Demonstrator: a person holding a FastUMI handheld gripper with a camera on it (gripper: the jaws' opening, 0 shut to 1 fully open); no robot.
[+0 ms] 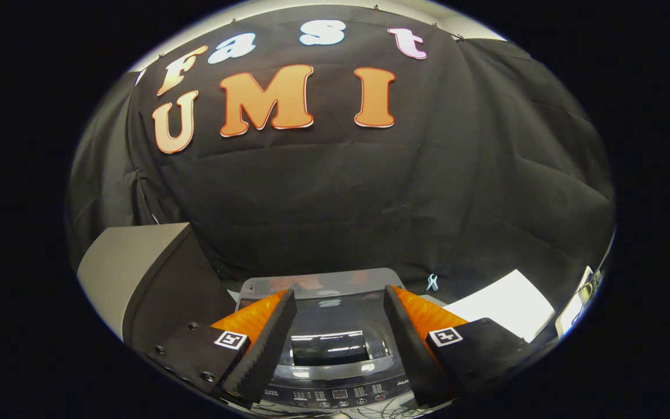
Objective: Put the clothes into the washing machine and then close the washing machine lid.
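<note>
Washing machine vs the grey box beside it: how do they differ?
1. The washing machine sits straight ahead between the open fingers of the gripper; the grey box stands off to their left.
2. The washing machine has a glossy, reflective lid, shut, with a control panel in front; the grey box is matte and plain.
3. The grey box rises higher than the washing machine's top.
Shared: both stand against the black cloth wall.

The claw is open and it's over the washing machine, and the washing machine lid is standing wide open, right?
Almost. The gripper view shows the claw open above the washing machine, but the lid is down flat and closed, not open.
</note>
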